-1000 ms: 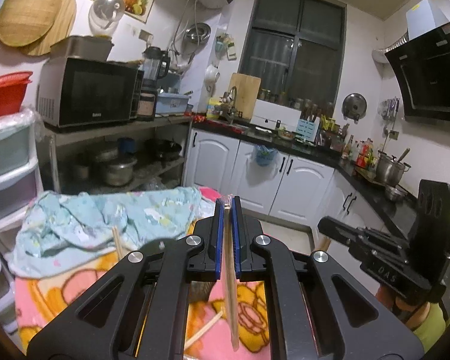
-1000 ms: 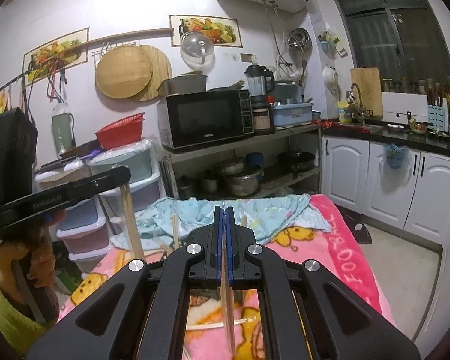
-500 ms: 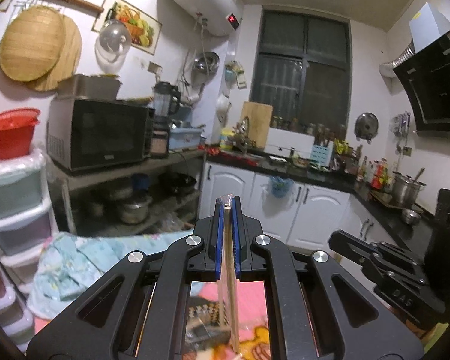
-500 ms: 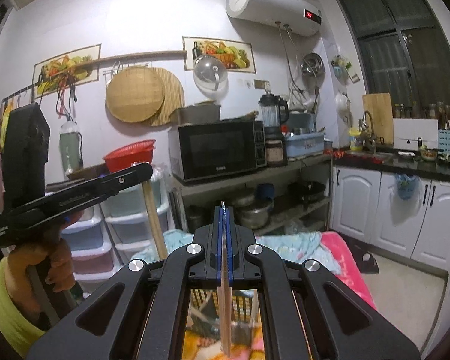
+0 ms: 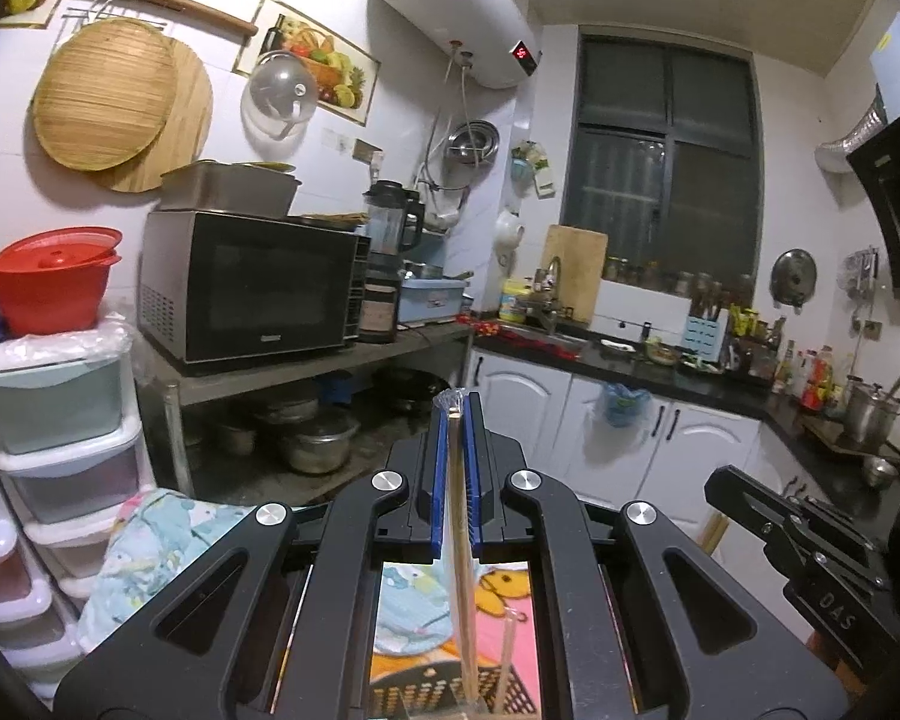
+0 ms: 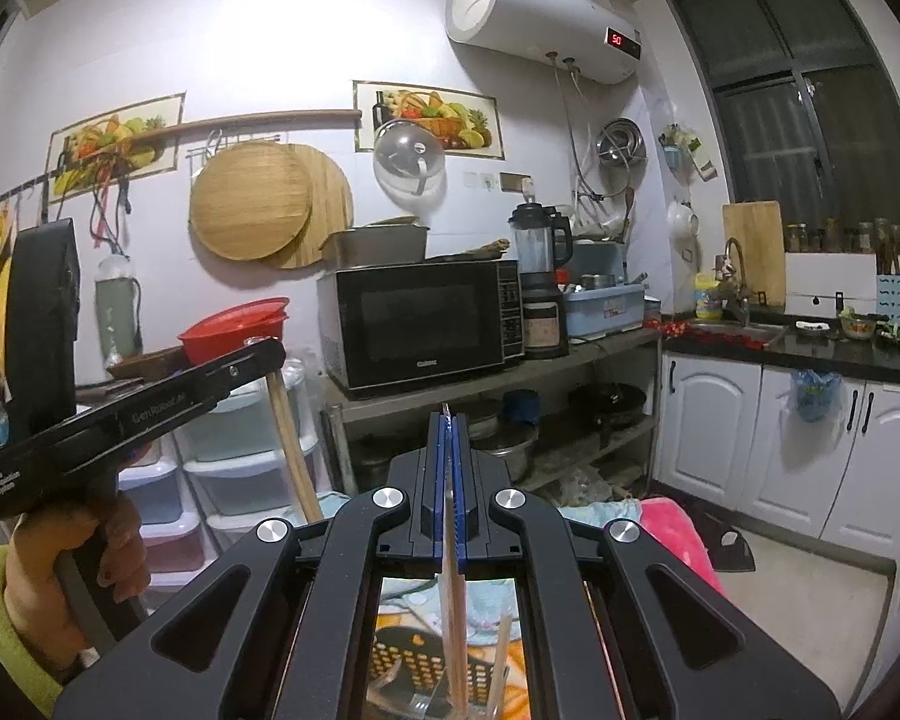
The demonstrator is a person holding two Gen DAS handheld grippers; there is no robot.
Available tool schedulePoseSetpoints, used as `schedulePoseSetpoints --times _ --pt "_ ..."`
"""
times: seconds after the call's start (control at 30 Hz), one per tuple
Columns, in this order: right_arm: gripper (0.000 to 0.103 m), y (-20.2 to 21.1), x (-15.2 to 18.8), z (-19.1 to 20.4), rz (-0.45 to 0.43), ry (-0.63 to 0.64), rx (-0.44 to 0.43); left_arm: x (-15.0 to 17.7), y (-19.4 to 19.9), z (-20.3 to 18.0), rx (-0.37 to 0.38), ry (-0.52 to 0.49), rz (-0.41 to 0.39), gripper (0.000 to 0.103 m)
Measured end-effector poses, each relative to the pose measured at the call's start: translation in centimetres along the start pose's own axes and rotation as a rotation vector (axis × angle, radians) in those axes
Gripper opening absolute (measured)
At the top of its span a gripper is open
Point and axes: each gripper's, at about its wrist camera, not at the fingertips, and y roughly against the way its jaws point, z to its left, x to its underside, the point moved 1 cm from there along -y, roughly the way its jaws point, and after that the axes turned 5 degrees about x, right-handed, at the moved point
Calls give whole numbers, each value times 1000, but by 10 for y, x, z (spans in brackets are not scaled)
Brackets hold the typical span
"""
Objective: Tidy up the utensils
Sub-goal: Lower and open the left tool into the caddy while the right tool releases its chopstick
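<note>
Gripping one wooden chopstick apiece, the left tool (image 5: 455, 414) and right tool (image 6: 448, 420) are both closed, each stick pinched at its upper end so that its long axis hangs almost straight down: left chopstick (image 5: 462, 588), right chopstick (image 6: 452, 612). Directly beneath both lies a black perforated holder (image 6: 414, 660) on the cartoon-print blanket (image 5: 504, 588), with a loose chopstick (image 5: 506, 660) leaning near it, so the coming move is judged a vertical drop. Neither hand looks nearer; the tools sit close together, with open room outward.
</note>
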Motion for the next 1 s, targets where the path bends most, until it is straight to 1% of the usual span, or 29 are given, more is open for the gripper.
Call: schedulePoseSetpoints --times 0.27,0.5,0.67,0.73,0.8,0.87,0.9,0.93,0.97,1.0 --pt "3 -29 22 -1 -7 -6 -20 35 -32 8 -24 -13 33 3" --pt "3 -53 48 5 27 5 -32 69 -48 11 -16 -30 63 3" --pt "3 -67 69 7 85 -8 -26 90 -57 17 -24 -19 108 3" --pt "3 -71 76 9 109 1 -27 99 -61 20 -26 -15 140 3" --pt "3 -75 82 9 138 7 -27 106 -64 24 -9 -6 184 3" --pt "4 -80 91 8 187 6 -17 113 -64 26 -9 -4 214 4" --pt "6 -81 93 8 196 7 -10 115 -63 28 -15 -6 222 6" --pt "9 -81 97 6 206 7 -4 117 -60 29 -22 -5 229 12" --pt "20 -81 100 5 212 2 -1 118 -57 31 -29 -1 229 21" --pt "30 -80 103 2 218 -5 4 118 -52 34 -33 4 229 25"
